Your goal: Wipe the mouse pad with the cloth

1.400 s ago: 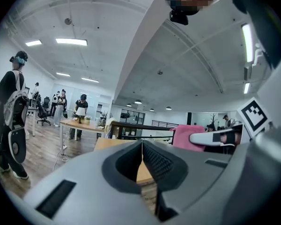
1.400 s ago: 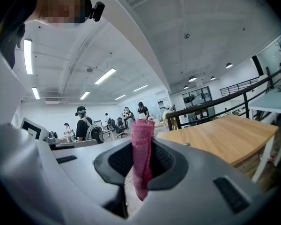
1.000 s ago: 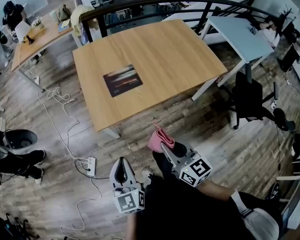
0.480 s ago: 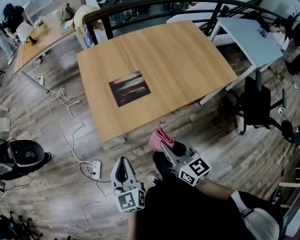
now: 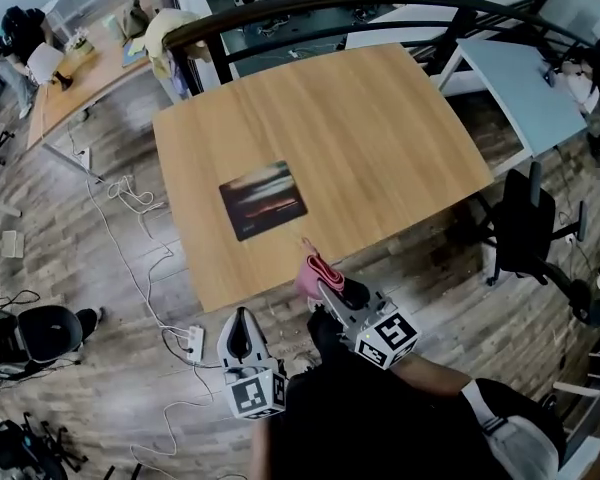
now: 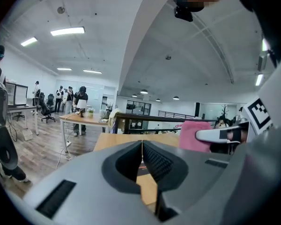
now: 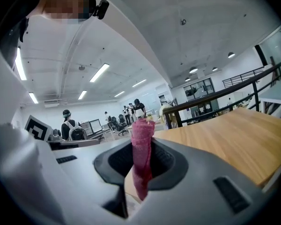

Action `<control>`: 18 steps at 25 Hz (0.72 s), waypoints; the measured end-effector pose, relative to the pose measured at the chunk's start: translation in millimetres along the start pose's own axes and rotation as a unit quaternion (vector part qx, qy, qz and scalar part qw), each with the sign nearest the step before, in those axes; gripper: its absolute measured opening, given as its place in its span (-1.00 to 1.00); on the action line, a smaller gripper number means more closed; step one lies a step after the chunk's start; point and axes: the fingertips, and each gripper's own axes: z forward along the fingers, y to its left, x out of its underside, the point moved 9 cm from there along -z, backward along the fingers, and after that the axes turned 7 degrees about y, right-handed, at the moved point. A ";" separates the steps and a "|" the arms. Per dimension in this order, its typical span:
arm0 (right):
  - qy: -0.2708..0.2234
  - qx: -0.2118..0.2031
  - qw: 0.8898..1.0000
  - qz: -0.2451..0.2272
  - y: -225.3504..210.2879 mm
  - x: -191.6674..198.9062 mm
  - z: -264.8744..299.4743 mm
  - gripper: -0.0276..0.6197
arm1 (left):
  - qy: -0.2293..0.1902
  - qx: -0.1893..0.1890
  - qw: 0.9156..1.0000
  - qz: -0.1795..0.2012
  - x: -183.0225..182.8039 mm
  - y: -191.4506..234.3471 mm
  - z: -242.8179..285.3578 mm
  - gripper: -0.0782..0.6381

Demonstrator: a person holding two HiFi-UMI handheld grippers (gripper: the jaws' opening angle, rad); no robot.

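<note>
A dark mouse pad (image 5: 264,200) lies on the left half of the wooden table (image 5: 380,118). My right gripper (image 5: 318,280) is shut on a pink cloth (image 5: 314,274), held just off the table's near edge, below and right of the pad. In the right gripper view the pink cloth (image 7: 141,153) stands upright between the jaws. My left gripper (image 5: 239,336) hangs lower left over the floor, jaws shut with nothing between them; the left gripper view shows its tips (image 6: 142,150) meeting and the cloth (image 6: 195,134) to the right.
A black railing (image 5: 310,8) runs behind the table. A black office chair (image 5: 528,236) stands at the right. A power strip (image 5: 192,343) and white cables (image 5: 130,228) lie on the wood floor at left. Another desk (image 5: 75,68) stands far left, and a white table (image 5: 520,73) at the right.
The table has come closer and lower in the head view. Both grippers hold about the same place in the picture, with the cloth now at the table's near edge.
</note>
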 end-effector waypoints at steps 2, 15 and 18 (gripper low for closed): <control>0.004 -0.011 1.000 0.000 -13.1 -7.3 9.9 -0.70 | 0.005 -0.010 1.000 -0.003 -5.0 -1.7 12.4 -0.72; 0.018 -0.039 0.999 0.000 -60.2 -27.0 68.0 -0.70 | 0.078 -0.047 0.996 -0.002 -12.0 28.0 84.7 -0.72; 0.024 -0.039 0.999 0.000 -60.4 -27.1 80.8 -0.70 | 0.095 -0.047 0.994 -0.004 -6.2 39.1 101.4 -0.72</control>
